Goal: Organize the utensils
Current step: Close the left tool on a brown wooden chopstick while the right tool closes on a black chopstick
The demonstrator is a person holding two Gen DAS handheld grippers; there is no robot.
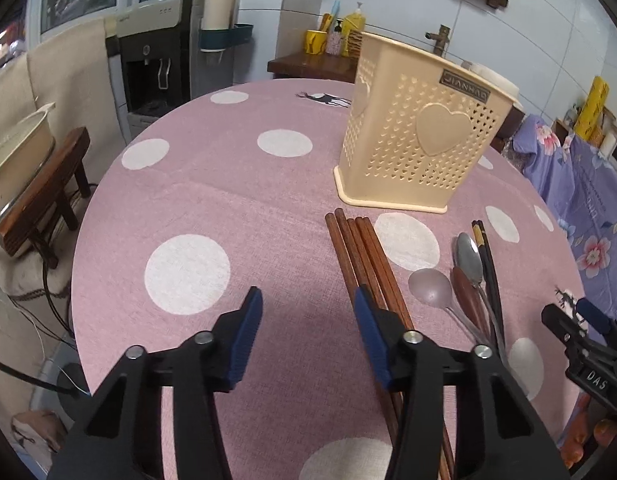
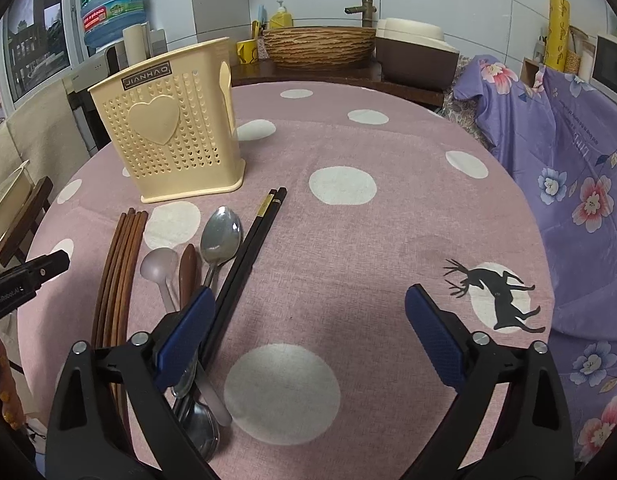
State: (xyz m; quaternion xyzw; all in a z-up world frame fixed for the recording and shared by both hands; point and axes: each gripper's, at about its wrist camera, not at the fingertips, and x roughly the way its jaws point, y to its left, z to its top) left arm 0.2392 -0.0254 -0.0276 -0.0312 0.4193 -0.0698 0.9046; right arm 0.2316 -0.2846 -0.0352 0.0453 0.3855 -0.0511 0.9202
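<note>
The cream utensil holder (image 2: 176, 128) stands upright on the pink dotted tablecloth (image 2: 368, 240), its dark plate reading "JIANHAO" above a raised heart. In front of it the utensils lie side by side, long axes running from the holder back toward the grippers: brown wooden chopsticks (image 1: 360, 252), a translucent spoon (image 2: 158, 264), a brown spoon (image 2: 187, 268), a steel spoon (image 2: 220, 236) and black chopsticks (image 2: 256, 236) — bowls and tips toward the holder. The left gripper (image 1: 308, 320) is unclenched over bare cloth, its right finger above the wooden chopsticks. The right gripper (image 2: 308, 320) gapes wide, empty; "DAS" shows on its body.
</note>
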